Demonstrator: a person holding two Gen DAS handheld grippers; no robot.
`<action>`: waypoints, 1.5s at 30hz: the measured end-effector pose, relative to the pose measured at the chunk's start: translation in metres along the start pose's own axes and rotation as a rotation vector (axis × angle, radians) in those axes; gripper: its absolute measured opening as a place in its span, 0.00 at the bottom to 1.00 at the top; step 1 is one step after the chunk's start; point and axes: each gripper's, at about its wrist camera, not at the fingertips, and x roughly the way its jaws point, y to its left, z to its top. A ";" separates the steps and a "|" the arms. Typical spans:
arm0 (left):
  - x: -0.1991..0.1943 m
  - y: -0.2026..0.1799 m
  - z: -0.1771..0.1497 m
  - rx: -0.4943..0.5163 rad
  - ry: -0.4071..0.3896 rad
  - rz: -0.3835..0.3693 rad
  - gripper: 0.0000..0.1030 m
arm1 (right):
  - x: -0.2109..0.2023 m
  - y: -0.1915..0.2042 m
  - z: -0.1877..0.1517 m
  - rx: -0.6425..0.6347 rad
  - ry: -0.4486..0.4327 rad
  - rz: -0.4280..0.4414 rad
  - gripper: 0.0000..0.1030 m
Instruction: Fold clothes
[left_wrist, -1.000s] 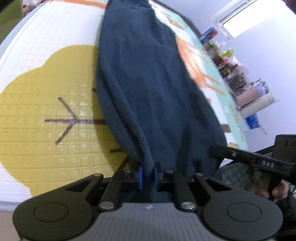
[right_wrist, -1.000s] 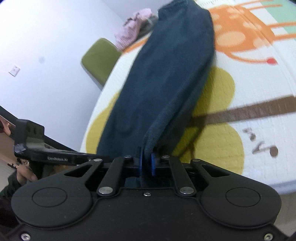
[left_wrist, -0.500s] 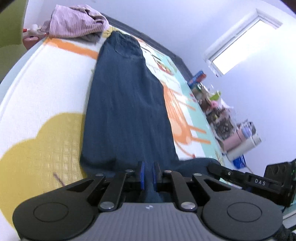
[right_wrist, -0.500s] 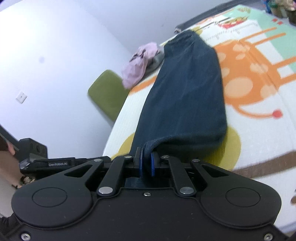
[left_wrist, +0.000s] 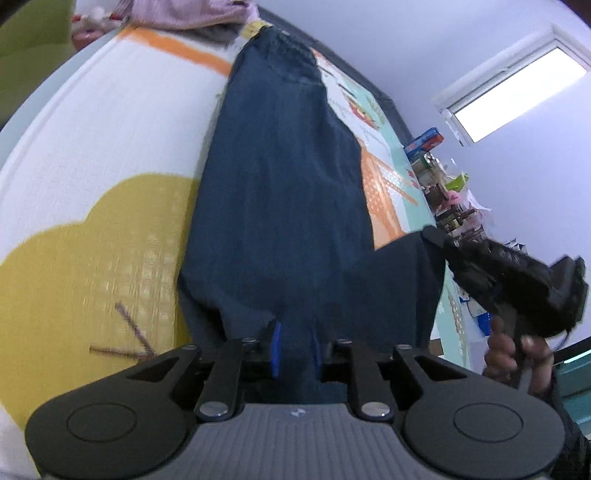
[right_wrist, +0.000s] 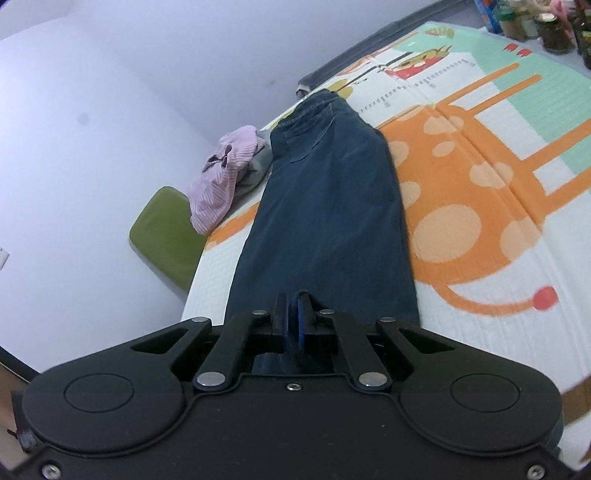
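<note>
Dark blue jeans (left_wrist: 280, 184) lie lengthwise on the printed play mat (left_wrist: 92, 129), waistband at the far end, legs doubled over each other. My left gripper (left_wrist: 294, 343) is at the near hem; its jaws are opening, and denim sits loosely between the blue pads. In the right wrist view the jeans (right_wrist: 325, 206) stretch away from my right gripper (right_wrist: 292, 321), which is shut on the hem's other corner. The left wrist view shows that right gripper (left_wrist: 430, 234) lifting the corner, held by a hand (left_wrist: 517, 354).
A crumpled pink striped garment (right_wrist: 221, 177) lies on grey cloth by the waistband. A green chair (right_wrist: 166, 229) stands beside the mat's left edge. Jars and boxes (left_wrist: 450, 199) crowd the far right side. The mat (right_wrist: 480, 184) shows an orange giraffe print.
The jeans hung up close from both grippers; now they lie stretched out along the mat. Both grippers pulled back toward the near end. The left pads stand wider apart.
</note>
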 end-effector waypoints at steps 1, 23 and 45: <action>0.000 0.002 -0.003 -0.009 0.006 0.002 0.22 | 0.006 -0.001 0.001 -0.008 0.016 -0.007 0.05; 0.023 0.023 -0.054 -0.097 0.168 0.023 0.54 | 0.039 -0.009 -0.003 -0.028 0.102 -0.021 0.05; 0.020 0.005 -0.045 -0.042 0.067 -0.055 0.14 | 0.025 -0.009 -0.004 0.007 0.090 -0.045 0.08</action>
